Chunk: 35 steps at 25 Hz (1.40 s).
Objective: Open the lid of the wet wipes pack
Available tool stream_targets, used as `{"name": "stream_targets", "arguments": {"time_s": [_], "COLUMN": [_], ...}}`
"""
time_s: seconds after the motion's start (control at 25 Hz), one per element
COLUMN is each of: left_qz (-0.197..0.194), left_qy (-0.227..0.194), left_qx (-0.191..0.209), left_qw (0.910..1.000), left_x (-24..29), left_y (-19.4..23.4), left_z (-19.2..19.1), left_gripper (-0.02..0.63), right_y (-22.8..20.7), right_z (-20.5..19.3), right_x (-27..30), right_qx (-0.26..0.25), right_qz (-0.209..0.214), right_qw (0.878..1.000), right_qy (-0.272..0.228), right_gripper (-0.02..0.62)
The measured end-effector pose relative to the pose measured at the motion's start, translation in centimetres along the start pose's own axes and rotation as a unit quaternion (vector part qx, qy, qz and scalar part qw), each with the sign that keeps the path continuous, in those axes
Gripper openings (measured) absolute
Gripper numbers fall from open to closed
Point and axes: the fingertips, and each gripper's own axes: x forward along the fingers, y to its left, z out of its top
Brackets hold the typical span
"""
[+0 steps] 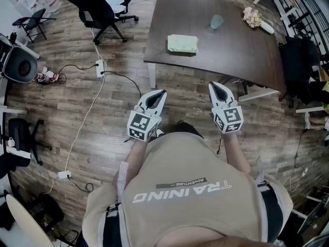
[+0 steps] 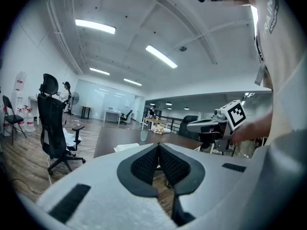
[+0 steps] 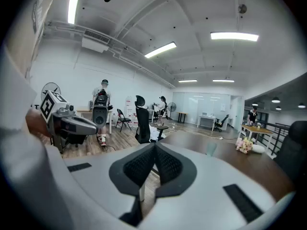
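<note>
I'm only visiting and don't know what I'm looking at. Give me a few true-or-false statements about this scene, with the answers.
1. The pack lies on the table. True.
2. The left gripper holds the pack. False: its jaws are together on nothing, and it is short of the table.
3. The right gripper is shut and empty. True.
4. The flowers lie on the floor. False: they lie on the table, near its far edge.
5. The cup stands on the table, apart from the pack. True.
</note>
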Motion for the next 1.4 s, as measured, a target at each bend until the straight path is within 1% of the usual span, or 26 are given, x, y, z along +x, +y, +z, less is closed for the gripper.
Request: {"name": "stream_targets", "arguments": {"time_s": [0.16,0.36,0.52,0.64,0.8,0.92,1.0,1.12,1.28,1.4], "left_qz": [-0.003,0.002,-0.005,-0.011,-0.021,-0.029,-0.032,-0.025,-0.015,-0.006], "left_qy": [0.004,0.011,0.018,0.017,0.028,0.051,0.065,0.076,0.082,0.080], "left_qx": [-0.005,-0.009,-0.009,-0.010,-0.024,-0.037,-0.038,-0.029,-0.017,-0.016], "left_qw": [1.0000,0.9999,0.9998,0.9997,0.9991,0.9976,0.9966,0.9964,0.9963,0.9966], "left_x": [0.1,0.0,0.9,2.1,4.3,6.1,7.3,8.7,11.2,13.7], "left_y": [1.1,2.8,3.6,4.0,4.6,4.8,5.1,6.3,8.5,9.8], "left_z": [0.1,-0.5,-0.2,-0.1,-0.6,-1.7,-1.9,-1.2,0.5,1.8], "left_gripper": [0.009,0.009,0.009,0.009,0.009,0.009,0.009,0.009,0.009,0.009], "right_y": [0.2,-0.1,-0.6,-1.4,-3.1,-4.5,-5.5,-6.8,-9.0,-10.9], "right_z": [0.2,0.9,1.2,1.2,-0.3,-2.5,-3.3,-3.0,-1.9,-0.9], "right_x": [1.5,3.2,3.9,3.7,4.1,4.9,5.9,8.1,11.6,13.4], "right_qx": [0.006,0.006,0.007,0.016,0.025,0.054,0.072,0.081,0.081,0.074], "right_qz": [0.001,-0.015,-0.023,-0.038,-0.049,-0.054,-0.052,-0.043,-0.028,-0.021], "right_qw": [1.000,1.000,1.000,0.999,0.998,0.997,0.996,0.996,0.996,0.997], "right_qy": [-0.002,-0.017,-0.019,-0.023,-0.004,0.016,0.018,0.010,-0.004,-0.015], "right_gripper": [0.014,0.014,0.014,0.014,0.014,0.014,0.014,0.014,0.014,0.014]}}
